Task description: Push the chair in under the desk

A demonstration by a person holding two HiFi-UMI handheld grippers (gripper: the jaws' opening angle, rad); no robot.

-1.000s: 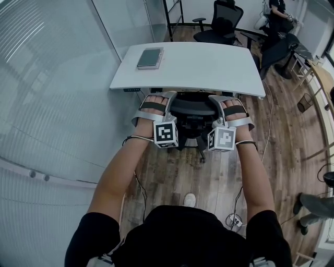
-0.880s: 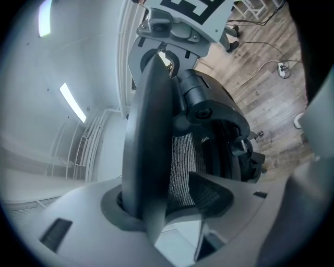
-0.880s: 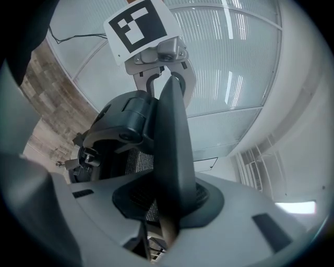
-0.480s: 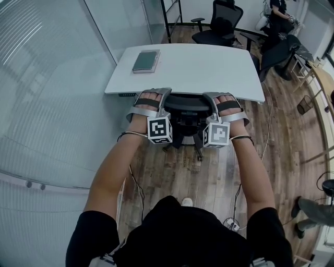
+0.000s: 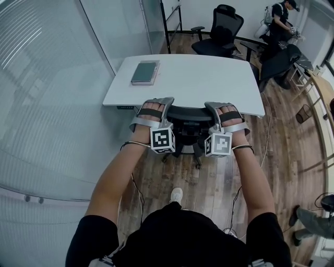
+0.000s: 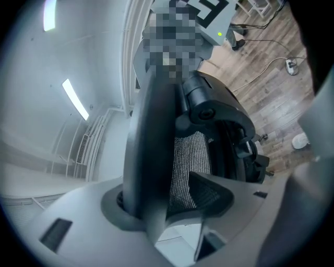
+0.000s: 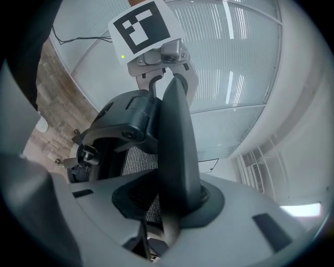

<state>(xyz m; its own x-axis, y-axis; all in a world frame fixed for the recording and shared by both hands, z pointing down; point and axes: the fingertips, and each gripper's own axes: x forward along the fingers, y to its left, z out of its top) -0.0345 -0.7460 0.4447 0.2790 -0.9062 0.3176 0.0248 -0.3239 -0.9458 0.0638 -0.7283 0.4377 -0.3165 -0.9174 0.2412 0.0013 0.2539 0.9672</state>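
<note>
The black mesh office chair (image 5: 190,116) stands at the near edge of the white desk (image 5: 209,78), its seat mostly hidden under the desktop. My left gripper (image 5: 158,106) is shut on the left part of the backrest's top rim, and my right gripper (image 5: 220,109) on the right part. In the left gripper view the dark backrest rim (image 6: 151,156) runs between the jaws, with mesh (image 6: 190,161) beside it. In the right gripper view that same rim (image 7: 177,151) sits clamped, and the left gripper's marker cube (image 7: 143,28) shows beyond it.
A grey-green notebook (image 5: 144,72) lies on the desk's far left. A glass wall (image 5: 52,104) runs along the left. Another black chair (image 5: 222,31) and a person (image 5: 282,15) are behind the desk. Cables (image 5: 237,203) trail on the wood floor, where another person's legs (image 5: 313,221) stand at right.
Both grippers have moved forward toward the desk with the chair's backrest. More of the chair is now hidden under the desktop, and I have stepped forward after it.
</note>
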